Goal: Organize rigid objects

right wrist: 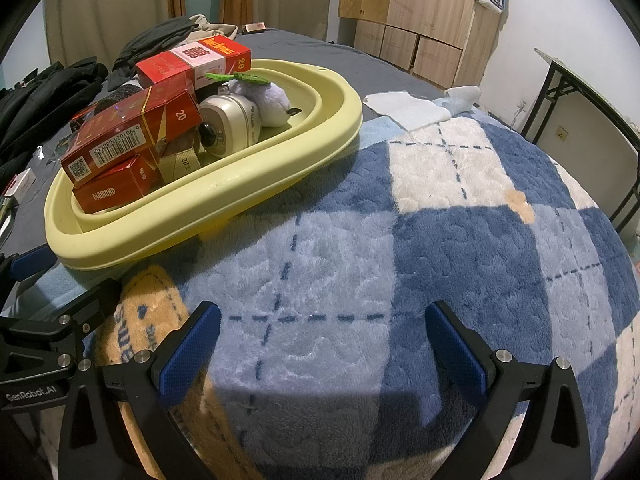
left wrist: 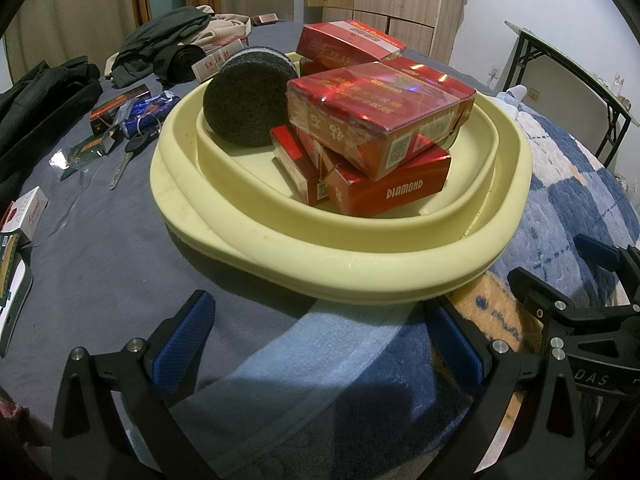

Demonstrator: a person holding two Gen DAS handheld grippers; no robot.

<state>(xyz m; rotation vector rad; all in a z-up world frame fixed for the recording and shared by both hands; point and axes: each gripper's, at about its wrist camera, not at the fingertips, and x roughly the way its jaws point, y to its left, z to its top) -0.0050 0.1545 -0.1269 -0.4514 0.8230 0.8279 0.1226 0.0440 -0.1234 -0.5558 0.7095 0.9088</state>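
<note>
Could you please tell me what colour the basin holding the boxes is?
The basin is pale yellow, seen best in the left wrist view.

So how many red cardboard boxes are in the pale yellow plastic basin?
4 clearly: one rear top, a wrapped one mid-pile, the DIAMOND one in front, one upright to its left. More may hide underneath.

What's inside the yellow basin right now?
The yellow basin holds stacked red boxes, a dark round sponge, a silver alarm clock and a plush toy. Anything beneath the stack is hidden.
</note>
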